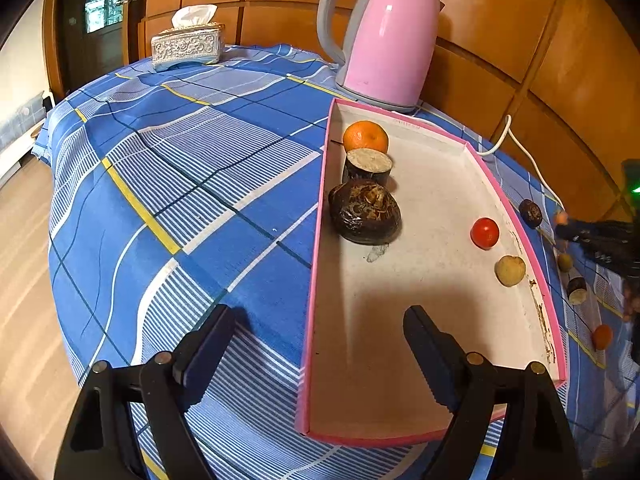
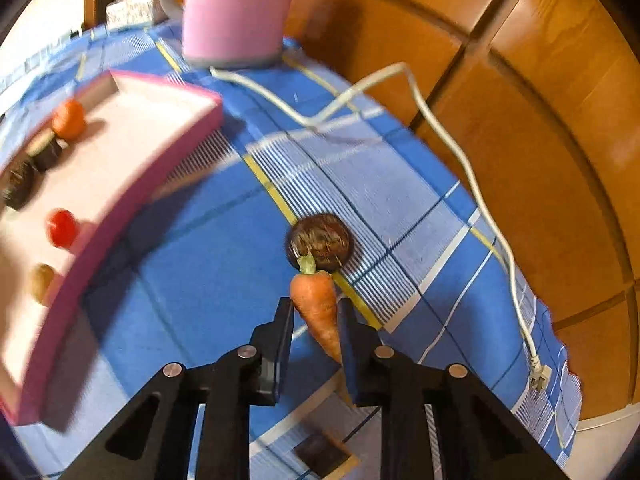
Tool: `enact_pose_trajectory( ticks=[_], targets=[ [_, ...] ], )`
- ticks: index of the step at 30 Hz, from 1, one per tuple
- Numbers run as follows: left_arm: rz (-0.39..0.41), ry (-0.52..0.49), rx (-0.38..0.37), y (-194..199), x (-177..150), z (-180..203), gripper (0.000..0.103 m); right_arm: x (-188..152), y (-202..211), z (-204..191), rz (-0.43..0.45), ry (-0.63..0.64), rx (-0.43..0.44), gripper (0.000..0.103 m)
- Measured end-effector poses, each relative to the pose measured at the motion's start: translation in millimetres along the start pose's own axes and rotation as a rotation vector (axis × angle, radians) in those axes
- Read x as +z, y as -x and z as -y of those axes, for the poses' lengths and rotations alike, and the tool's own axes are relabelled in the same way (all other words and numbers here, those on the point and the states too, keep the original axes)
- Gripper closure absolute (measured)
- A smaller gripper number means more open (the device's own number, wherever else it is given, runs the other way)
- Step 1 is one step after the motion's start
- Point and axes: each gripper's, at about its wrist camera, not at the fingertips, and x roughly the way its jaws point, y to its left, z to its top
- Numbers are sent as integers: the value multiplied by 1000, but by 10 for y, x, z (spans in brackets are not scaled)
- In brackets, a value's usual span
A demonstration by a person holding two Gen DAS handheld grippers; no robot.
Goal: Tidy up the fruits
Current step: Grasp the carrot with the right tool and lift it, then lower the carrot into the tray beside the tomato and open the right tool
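Note:
A pink-rimmed white tray (image 1: 516,220) lies on the blue checked tablecloth. In it are an orange (image 1: 365,136), a cut dark piece (image 1: 367,165), a large dark brown fruit (image 1: 365,212), a red tomato (image 1: 484,233) and a small yellowish fruit (image 1: 509,270). My left gripper (image 1: 320,344) is open and empty above the tray's near left edge. My right gripper (image 2: 314,320) is shut on a small carrot (image 2: 318,308), held above the cloth right of the tray (image 2: 132,208). A round dark fruit (image 2: 320,242) lies on the cloth just beyond the carrot.
A pink kettle (image 1: 384,36) stands behind the tray, its white cord (image 2: 472,184) trailing over the cloth to a plug (image 2: 538,376). A silver tissue box (image 1: 187,46) sits at the back left. Several small fruits (image 1: 530,213) lie right of the tray. Wooden panels (image 2: 520,80) back the table.

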Motion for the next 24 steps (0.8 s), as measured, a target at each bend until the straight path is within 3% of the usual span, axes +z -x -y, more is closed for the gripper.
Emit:
enact_pose_trajectory(
  ticks=[5,13,17,24],
  targets=[
    [0,-1,-8,34,-27,22,16,50,374,-192,105,-39,53,81],
    [11,-7,-16,97,-56,32,16,274,452,-658,157,-183,271,81],
    [5,-6,-22,110,-78,27,16,480,348,-887,153,-230,290,81],
    [20,-6,-33,151,-71,49,16,621,100,-977,109,-289,250,80]
  ],
)
